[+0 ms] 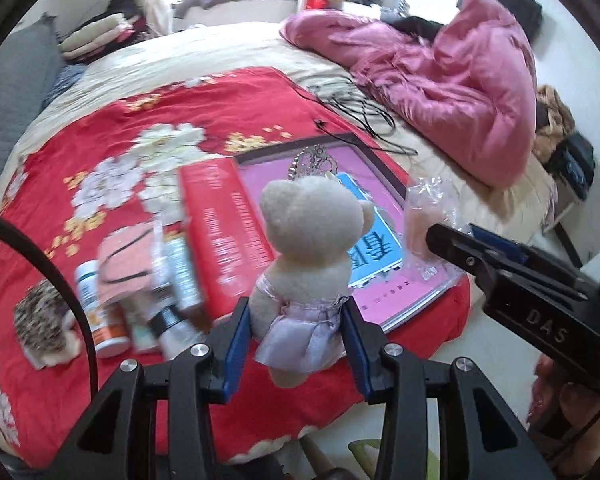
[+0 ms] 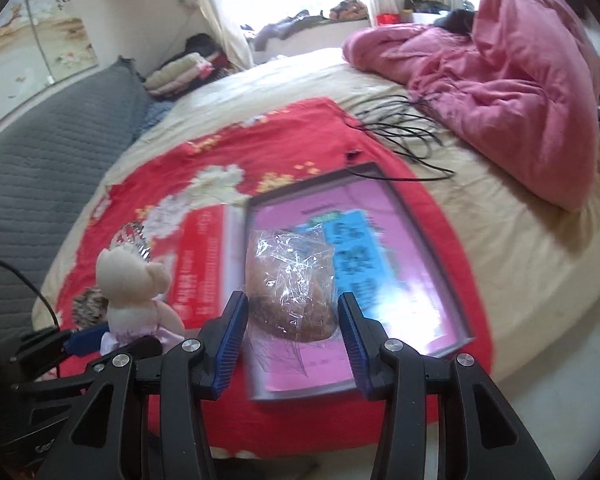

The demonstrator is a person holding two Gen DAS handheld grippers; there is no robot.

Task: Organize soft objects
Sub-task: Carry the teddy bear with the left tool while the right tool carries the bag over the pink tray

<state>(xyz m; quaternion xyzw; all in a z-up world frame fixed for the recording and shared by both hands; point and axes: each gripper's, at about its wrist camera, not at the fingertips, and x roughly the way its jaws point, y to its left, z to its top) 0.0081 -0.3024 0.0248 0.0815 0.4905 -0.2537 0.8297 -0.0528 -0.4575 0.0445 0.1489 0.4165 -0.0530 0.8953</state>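
My left gripper [image 1: 296,320] is shut on a cream teddy bear [image 1: 308,236] in a lilac skirt, held upright above the red flowered cloth [image 1: 112,132]. The same bear [image 2: 134,292] shows at the lower left of the right wrist view. My right gripper [image 2: 292,316] is shut on a brown bun wrapped in clear plastic [image 2: 290,280], above a pink and blue book [image 2: 400,248]. In the left wrist view the wrapped bun [image 1: 424,216] and the right gripper's black body appear at the right.
On the cloth lie a red book [image 1: 220,232], several bottles and tubes [image 1: 140,296], a speckled pouch [image 1: 44,320] and a silver tiara [image 1: 312,160]. Black cables [image 2: 404,132] and a pink quilt [image 2: 508,80] lie farther back. A grey cushion [image 2: 52,152] sits at left.
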